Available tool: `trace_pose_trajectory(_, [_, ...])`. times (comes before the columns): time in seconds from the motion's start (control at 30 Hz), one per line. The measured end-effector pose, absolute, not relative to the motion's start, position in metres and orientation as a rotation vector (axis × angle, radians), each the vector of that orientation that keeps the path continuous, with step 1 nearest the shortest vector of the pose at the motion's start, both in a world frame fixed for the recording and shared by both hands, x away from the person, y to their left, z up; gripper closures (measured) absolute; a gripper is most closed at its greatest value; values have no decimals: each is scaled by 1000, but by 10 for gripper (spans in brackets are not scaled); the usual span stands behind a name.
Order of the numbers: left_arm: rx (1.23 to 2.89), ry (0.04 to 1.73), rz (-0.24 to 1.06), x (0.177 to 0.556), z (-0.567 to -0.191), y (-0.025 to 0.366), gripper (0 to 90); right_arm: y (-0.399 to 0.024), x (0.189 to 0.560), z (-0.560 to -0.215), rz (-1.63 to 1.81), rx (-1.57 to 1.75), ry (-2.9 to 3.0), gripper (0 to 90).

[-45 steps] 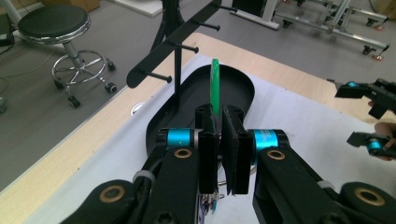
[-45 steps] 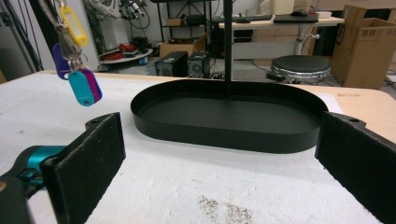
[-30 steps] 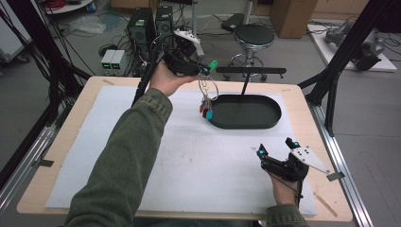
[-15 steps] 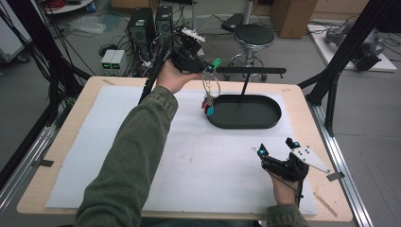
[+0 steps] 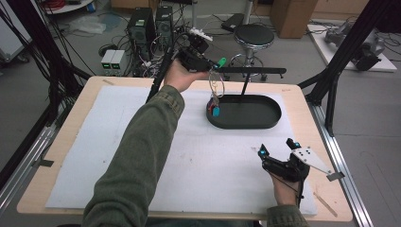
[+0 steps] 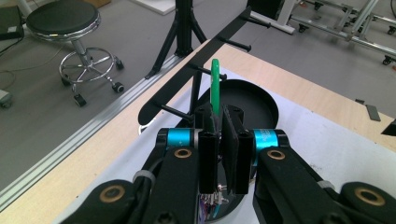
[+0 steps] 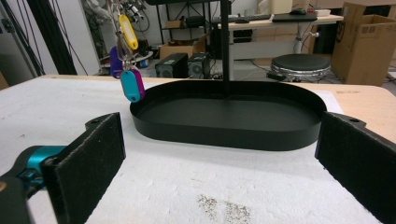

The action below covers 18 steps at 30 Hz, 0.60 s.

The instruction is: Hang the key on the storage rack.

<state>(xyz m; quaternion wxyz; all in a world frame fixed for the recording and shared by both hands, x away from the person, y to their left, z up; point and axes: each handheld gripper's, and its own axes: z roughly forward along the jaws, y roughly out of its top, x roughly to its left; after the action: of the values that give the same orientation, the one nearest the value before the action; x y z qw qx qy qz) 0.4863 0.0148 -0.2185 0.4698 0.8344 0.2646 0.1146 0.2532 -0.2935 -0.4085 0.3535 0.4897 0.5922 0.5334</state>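
Hanging from the left tool [image 5: 213,63], the key bunch [image 5: 215,94] dangles over the tray [image 5: 265,124].

You see: tray [image 7: 224,130] – matt black, smooth | key tags [image 7: 132,84] – glossy coloured plastic on a thin metal ring | green tag [image 6: 215,88] – shiny plastic | table [image 5: 94,92] – pale wood edge | sheet [image 7: 196,186] – white, rough foam-like | jaws – matt black pads.
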Motion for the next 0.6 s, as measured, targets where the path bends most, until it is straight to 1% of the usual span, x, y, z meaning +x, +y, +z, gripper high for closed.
trace_pose_trajectory(0.43, [2019, 677, 266, 501, -227, 8, 849, -296, 251, -409, 1384, 1271, 1523, 5])
trace_pose_trajectory(0.6, [2033, 674, 276, 504, -229, 1, 849, -296, 251, -409, 1383, 1267, 1525, 5])
